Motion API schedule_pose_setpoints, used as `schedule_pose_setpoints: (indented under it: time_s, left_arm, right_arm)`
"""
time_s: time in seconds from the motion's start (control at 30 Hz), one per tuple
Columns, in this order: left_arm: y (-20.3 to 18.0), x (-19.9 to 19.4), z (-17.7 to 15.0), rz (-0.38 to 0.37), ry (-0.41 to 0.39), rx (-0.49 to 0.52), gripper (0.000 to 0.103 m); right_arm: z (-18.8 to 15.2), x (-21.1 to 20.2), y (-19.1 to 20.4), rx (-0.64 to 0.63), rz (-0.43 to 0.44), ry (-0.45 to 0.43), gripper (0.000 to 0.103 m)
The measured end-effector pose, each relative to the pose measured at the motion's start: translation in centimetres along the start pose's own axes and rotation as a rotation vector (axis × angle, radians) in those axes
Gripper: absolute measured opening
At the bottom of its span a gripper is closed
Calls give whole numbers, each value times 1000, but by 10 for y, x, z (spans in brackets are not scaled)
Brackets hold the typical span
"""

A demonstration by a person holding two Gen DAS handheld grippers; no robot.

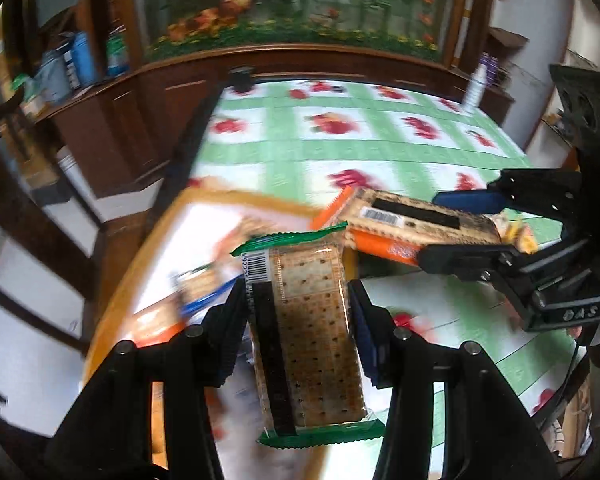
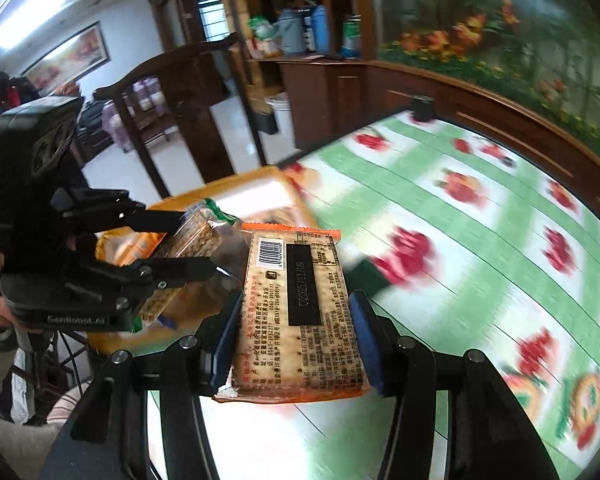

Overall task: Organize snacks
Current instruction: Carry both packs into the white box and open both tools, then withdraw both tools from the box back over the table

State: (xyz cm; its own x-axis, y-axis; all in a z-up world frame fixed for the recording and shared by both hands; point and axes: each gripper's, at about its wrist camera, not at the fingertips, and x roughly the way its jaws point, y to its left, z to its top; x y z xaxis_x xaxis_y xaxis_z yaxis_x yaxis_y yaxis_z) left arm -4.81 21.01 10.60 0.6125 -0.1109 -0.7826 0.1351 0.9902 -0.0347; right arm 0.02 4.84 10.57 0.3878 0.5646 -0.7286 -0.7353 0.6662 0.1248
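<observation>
While both grippers hang above the table, each one is clamped on a cracker packet. The left gripper (image 1: 300, 304) pinches the green-edged cracker pack (image 1: 312, 336) between its two fingers, the pack lying lengthwise along them with its barcode end pointing forward. Below and ahead of this gripper sits an orange-rimmed tray (image 1: 260, 202), blurred, with other snack wrappers inside that cannot be made out clearly.

The right gripper (image 2: 296, 320) holds the orange-edged cracker pack (image 2: 300, 312) in the same way, blue pads pressing its long sides, printed back and barcode facing up. In the left wrist view this gripper (image 1: 436, 232) appears ahead and to the right, its pack (image 1: 404, 224) pointing toward the tray's far corner. From the right wrist view, the left gripper (image 2: 196, 244) is to the left, just beside the orange-edged pack, with the tray (image 2: 236, 188) beyond it.

A green checked tablecloth (image 2: 480, 240) with red fruit prints stretches ahead and right of both grippers.
</observation>
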Motion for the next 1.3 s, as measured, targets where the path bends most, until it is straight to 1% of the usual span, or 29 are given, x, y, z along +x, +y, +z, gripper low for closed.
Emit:
schedule_pose_setpoints:
  time_s: [0.07, 0.23, 0.3, 0.37, 0.5, 0.57, 0.6, 0.63, 0.67, 0.7, 0.73, 0.8, 0.87, 0.97, 1.07, 1.13, 1.3]
  left_arm:
    - [17, -2, -9, 24, 4, -29, 51]
    - [53, 0, -32, 80, 18, -88, 51]
    - [62, 2, -38, 107, 17, -105, 51]
    - [68, 6, -43, 116, 15, -125, 51]
    - [71, 10, -49, 140, 0, -141, 51]
    - [72, 12, -49, 153, -9, -154, 51]
    - [75, 13, -50, 151, -11, -170, 52]
    - [76, 14, -51, 149, -10, -184, 59]
    - [77, 14, -52, 148, -15, -196, 64]
    - [78, 14, -53, 152, -26, -210, 76]
    - [78, 13, -55, 161, -37, -219, 83]
    - [77, 10, -57, 180, -65, -237, 84]
    - [75, 5, -57, 191, -81, -269, 85]
    - [64, -7, -55, 184, -138, -294, 88]
    - [42, -13, -48, 170, -168, -261, 88]
    - [21, -15, -42, 153, -185, -213, 89]
    - [-21, -8, -33, 88, -183, -152, 89]
  right_arm:
    - [14, 24, 14, -14, 28, 16, 53]
    - [35, 71, 38, -42, 59, 59, 53]
    - [42, 84, 48, -56, 48, 69, 53]
    - [46, 95, 56, -66, 37, 76, 53]
    - [44, 110, 69, -107, -9, 88, 53]
    - [44, 109, 74, -114, -32, 73, 54]
    - [42, 107, 75, -118, -45, 67, 56]
    - [41, 103, 76, -121, -64, 57, 62]
    - [39, 97, 77, -124, -81, 41, 65]
    - [37, 91, 78, -127, -87, 22, 70]
    - [34, 82, 79, -129, -88, 0, 74]
    - [28, 68, 79, -118, -102, -38, 79]
    - [21, 52, 75, -92, -113, -69, 79]
    - [8, 36, 67, -61, -125, -86, 80]
    - [-8, 20, 58, -43, -184, -107, 80]
    - [-17, 9, 51, -32, -235, -115, 80]
    - [-44, -18, 30, 13, -352, -137, 80]
